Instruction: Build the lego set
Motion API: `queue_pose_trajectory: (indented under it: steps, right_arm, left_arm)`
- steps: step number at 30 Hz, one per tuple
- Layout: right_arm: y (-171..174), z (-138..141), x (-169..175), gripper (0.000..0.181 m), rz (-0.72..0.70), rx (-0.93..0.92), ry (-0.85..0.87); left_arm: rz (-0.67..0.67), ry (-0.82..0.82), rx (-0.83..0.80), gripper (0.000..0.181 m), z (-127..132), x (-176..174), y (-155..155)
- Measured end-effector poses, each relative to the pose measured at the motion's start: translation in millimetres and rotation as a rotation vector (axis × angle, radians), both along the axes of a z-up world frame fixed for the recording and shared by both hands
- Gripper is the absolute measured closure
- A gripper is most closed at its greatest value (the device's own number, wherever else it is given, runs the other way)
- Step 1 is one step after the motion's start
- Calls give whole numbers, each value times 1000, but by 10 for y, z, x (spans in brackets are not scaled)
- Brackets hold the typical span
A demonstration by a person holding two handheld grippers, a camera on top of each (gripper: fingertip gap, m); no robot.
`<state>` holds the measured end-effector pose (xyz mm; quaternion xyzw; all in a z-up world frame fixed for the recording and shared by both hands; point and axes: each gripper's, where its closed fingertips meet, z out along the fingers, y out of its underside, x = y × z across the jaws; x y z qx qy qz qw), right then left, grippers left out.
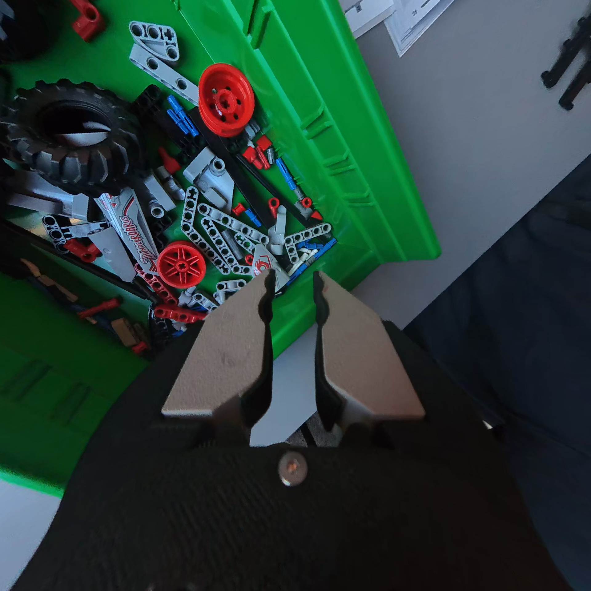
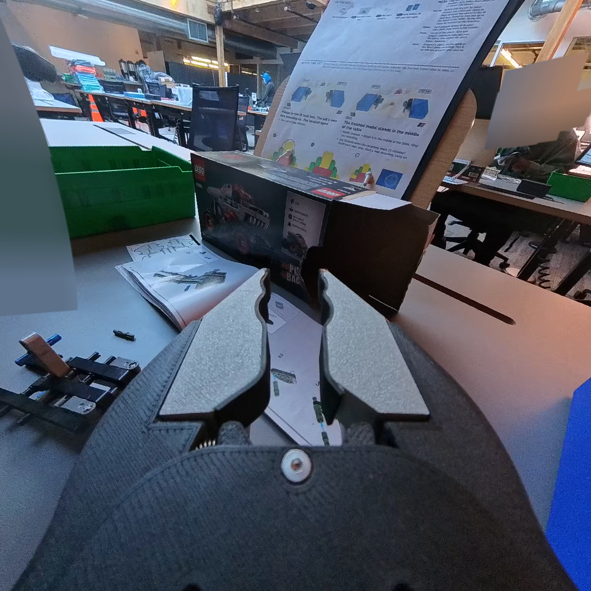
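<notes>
Left wrist view: left claw (image 1: 292,278) hangs over the near corner of the green bin (image 1: 351,160), jaws narrowly apart, nothing between them. Loose parts fill the bin: red wheel hub (image 1: 226,99) at 11 o'clock from the tips, small spoked red wheel (image 1: 181,264) at 9, black tyre (image 1: 70,134) far out at 10, grey perforated beams (image 1: 220,236) just ahead at 10-11, blue pins (image 1: 182,119) scattered among them.

Right wrist view: right claw (image 2: 292,281) also empty, jaws a narrow gap, low over the open instruction booklet (image 2: 192,284) on the table (image 2: 479,351). Set box (image 2: 287,217) stands at 12; black partial assembly (image 2: 73,387) lies at 9, with a stray black pin (image 2: 124,334) near it.

Handling guess: parts are light, rigid, slick plastic and tangled. Pinch a beam across its flat sides mid-length; grip pins across the collar, else they'll likely squirt out. The assembly probably flexes at pin joints, so hold it by a long beam.
</notes>
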<state>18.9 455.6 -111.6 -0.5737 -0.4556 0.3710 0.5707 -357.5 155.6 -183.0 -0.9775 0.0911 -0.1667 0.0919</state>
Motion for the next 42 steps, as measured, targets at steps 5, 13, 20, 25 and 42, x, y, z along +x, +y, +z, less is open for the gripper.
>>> queue_pose_trajectory:
  steps: [5,13,20,25,42]
  right_arm:
    - [10,-24,12,154,-1,-10,-2]
    - [149,-181,32,154,-72,-11,-48]
    - [378,-252,160,155,-180,-35,-56]
    - [487,-329,220,155,-237,-42,-81]
    - [601,-509,164,157,-276,-44,-165]
  left_arm:
    - [-26,20,-33,158,1,1,-49]
    - [-123,35,-103,157,-109,77,-159]
    - [-216,27,-177,176,-450,88,-119]
    - [-207,167,-122,179,-576,-133,109]
    - [-355,172,-69,173,-573,13,51]
